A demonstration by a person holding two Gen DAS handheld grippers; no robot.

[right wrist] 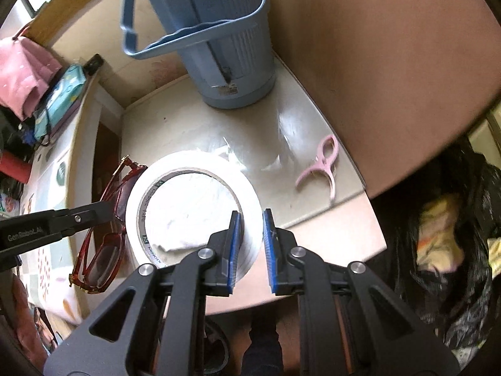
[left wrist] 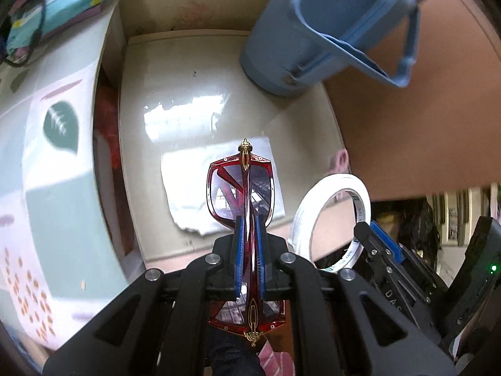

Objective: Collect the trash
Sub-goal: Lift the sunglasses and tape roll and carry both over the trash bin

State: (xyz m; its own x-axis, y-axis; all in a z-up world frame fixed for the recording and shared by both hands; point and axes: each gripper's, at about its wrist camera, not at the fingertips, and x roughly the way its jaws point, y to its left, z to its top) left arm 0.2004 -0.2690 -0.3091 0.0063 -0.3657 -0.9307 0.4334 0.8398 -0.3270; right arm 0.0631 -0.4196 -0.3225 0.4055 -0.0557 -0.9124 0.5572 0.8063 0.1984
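Note:
A pair of red sunglasses (left wrist: 241,188) with gold trim is clamped edge-on between the blue pads of my left gripper (left wrist: 249,221), which is shut on it. My right gripper (right wrist: 252,216) is shut on the wall of a white tape roll (right wrist: 188,163), one pad inside the ring and one outside. Both are held above a cream floor surface. A blue ribbed bin (right wrist: 231,72) with a raised handle stands at the back. A torn white paper (left wrist: 188,194) lies flat below the sunglasses. The right wrist view shows the sunglasses (right wrist: 103,250) left of the roll.
A pink clothes peg (right wrist: 322,169) lies near the surface's right edge, beside a brown panel (right wrist: 375,78). A black bag (right wrist: 438,235) holding yellowish scraps sits at the right. A table with a patterned cloth (left wrist: 47,172) and a tissue pack (left wrist: 62,3) borders the left.

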